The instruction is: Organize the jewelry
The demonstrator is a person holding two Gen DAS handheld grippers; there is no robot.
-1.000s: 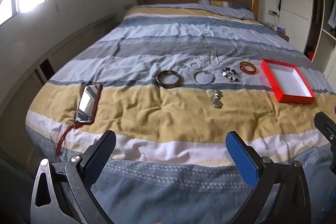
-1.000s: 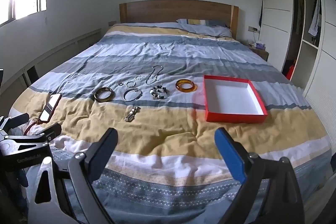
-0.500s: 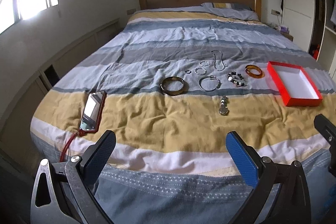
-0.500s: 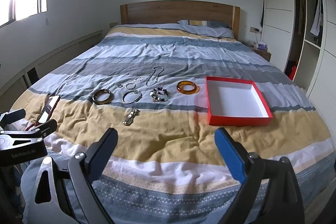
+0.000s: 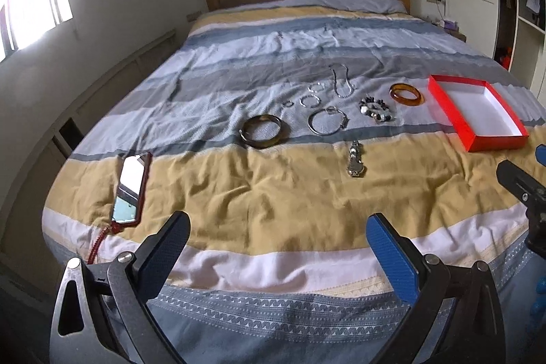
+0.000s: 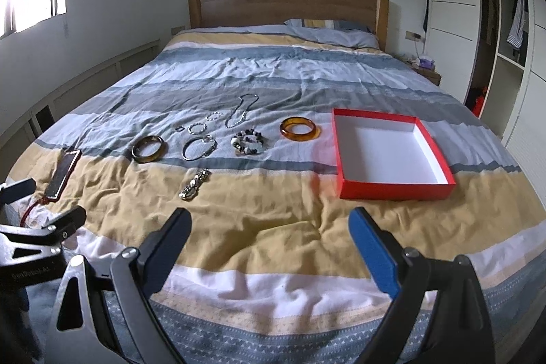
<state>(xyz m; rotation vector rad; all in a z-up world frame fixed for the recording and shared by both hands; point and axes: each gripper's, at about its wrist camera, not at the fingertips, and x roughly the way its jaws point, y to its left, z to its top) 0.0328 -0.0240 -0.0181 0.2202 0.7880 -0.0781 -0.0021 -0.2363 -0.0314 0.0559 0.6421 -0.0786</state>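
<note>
A bedcover [image 6: 273, 220] striped grey, blue, white and mustard yellow carries an amber bangle [image 6: 300, 128], a dark olive bangle [image 6: 148, 149] and a red, white-lined box [image 6: 389, 147].

Open bedspread [image 6: 273, 220] before jewelry [image 6: 191, 183]

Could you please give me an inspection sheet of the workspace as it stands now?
Surface: striped duvet, wrinkled, on a made bed.
Job's things: red box open, nothing in it; amber bangle beside it; beaded bracelet, silver bangle, dark bangle, chain necklace, small rings and a metal watch band lie apart on the duvet.
Clutter: phone in a red case near the left edge.
Grippers: left gripper and right gripper both open, holding nothing, above the foot of the bed.
Cables: red cord hangs from the phone.
Surroundings: wooden headboard, pillow, window, wardrobe.
</note>
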